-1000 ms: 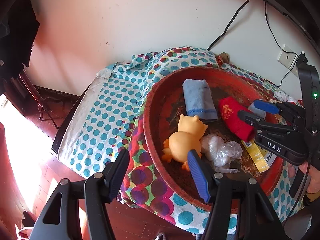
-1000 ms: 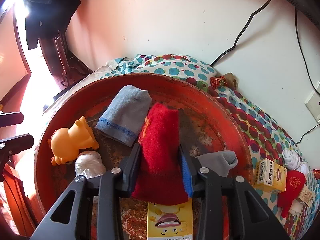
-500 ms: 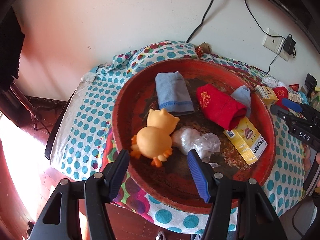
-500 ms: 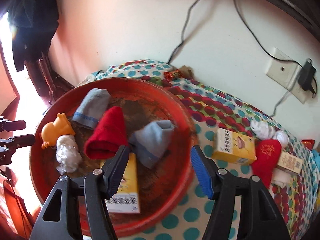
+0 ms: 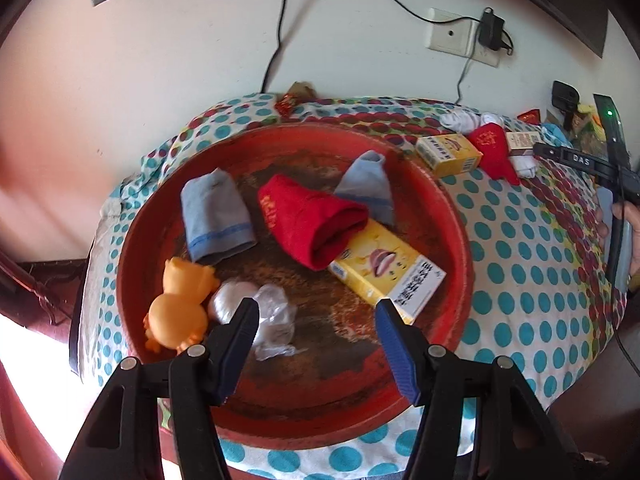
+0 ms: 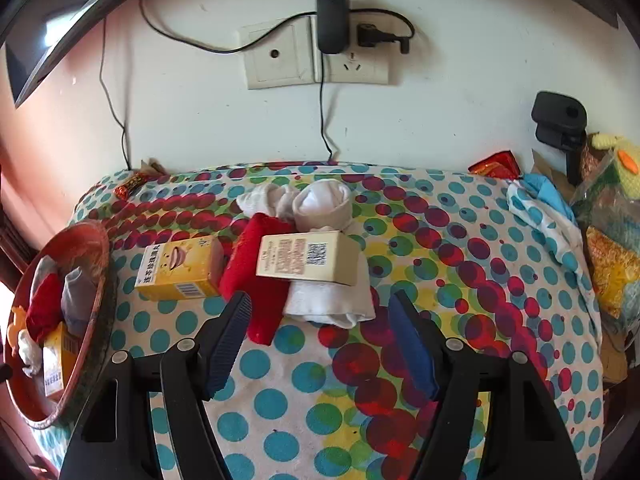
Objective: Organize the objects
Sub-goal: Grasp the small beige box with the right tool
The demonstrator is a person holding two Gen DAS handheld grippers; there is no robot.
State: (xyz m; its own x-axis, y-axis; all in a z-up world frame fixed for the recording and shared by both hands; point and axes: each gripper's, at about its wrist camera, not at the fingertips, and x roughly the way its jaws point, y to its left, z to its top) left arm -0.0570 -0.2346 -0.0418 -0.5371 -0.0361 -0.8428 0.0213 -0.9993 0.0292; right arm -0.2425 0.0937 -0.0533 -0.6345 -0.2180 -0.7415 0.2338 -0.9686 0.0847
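Observation:
A round red tray [image 5: 460, 216] sits on the dotted cloth and holds a red sock [image 5: 312, 220], two blue-grey socks [image 5: 216, 212], a yellow box [image 5: 388, 272], an orange duck toy [image 5: 180, 312] and a clear plastic bag [image 5: 264, 316]. My left gripper [image 5: 316, 320] is open and empty above the tray's near side. My right gripper [image 6: 320, 320] is open and empty just in front of a pile: a cream box [image 6: 308, 258] on a white sock [image 6: 332, 300], a red sock [image 6: 256, 280] and a yellow box [image 6: 180, 268]. The tray shows at the left of the right wrist view [image 6: 100, 276].
A rolled white sock [image 6: 320, 200] lies behind the pile. A wall socket with a plugged charger [image 6: 332, 20] is above the table. Bags, a knitted toy [image 6: 612, 152] and a black camera mount [image 6: 560, 120] crowd the right end. The right gripper shows at the left wrist view's right edge [image 5: 580, 160].
My right gripper let go of the red sock in the tray, opened and swung right to the pile on the cloth. My left gripper drew back and turned right over the tray.

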